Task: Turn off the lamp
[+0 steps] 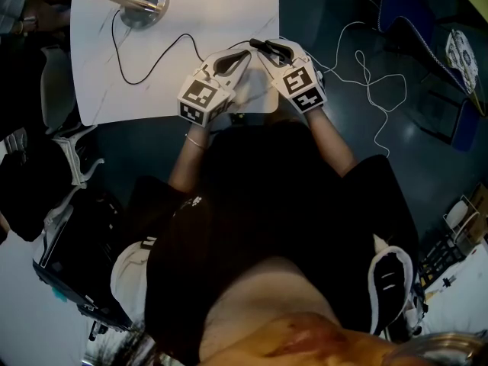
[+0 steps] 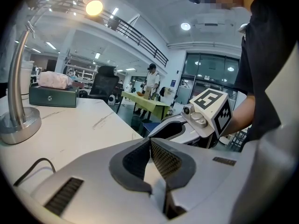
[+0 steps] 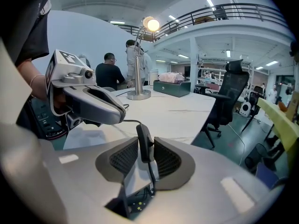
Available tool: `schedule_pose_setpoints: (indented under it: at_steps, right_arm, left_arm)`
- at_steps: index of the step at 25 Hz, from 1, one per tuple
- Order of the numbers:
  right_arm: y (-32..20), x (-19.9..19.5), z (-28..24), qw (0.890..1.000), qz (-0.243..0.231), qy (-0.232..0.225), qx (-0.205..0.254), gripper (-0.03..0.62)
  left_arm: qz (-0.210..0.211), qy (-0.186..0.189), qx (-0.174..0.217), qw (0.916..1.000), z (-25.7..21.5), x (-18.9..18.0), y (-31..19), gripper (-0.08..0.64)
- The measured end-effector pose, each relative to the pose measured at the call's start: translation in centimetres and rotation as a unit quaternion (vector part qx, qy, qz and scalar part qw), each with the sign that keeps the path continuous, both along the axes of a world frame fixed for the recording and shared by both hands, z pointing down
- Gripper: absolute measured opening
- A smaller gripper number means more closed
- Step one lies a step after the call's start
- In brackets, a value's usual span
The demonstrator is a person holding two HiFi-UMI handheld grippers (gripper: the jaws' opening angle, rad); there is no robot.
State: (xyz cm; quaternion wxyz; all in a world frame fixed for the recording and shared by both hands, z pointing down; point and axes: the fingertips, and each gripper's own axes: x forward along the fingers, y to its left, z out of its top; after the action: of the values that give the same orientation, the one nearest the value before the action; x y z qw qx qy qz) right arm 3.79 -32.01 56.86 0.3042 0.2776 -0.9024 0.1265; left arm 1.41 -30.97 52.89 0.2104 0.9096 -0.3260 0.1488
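Head view is showing a white marbled table (image 1: 191,82) taking up the 11-to-12 o'clock part of the picture. Toward its 11 o'clock corner the lamp (image 1: 145,4) is standing well apart from both grippers, resting on a round brushed-metal base with a curved metal neck rising from it. Its bulb (image 2: 94,7) is glowing warm yellow, so the lamp is burning. Near the base, at 9 o'clock in the left gripper view, a dark green box (image 2: 52,97) is sitting closed, hiding whatever is inside. A pink bundle (image 2: 54,79) is lying on its lid. At the table's 5 o'clock edge the two grippers are pointing toward each other, tips nearly meeting. The left gripper (image 1: 245,54) is holding its jaws pressed together at the tips, with nothing between them. The right gripper (image 1: 265,49) is clamping its pads on the black inline switch (image 3: 144,143), which is standing upright between them. A thin black cord (image 1: 152,63) is running in loops from the switch across the table toward the lamp base at 11 o'clock.
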Motion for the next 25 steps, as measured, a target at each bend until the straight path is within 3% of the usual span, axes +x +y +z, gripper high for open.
schedule_pose_setpoints:
  at_steps: [25]
  right_arm:
    - [0.41,0.16,0.14,1.0,0.006,-0.002,-0.006,0.089]
  left_arm:
    - [0.007,-0.001,-0.007,1.0,0.09,-0.07,0.0,0.008]
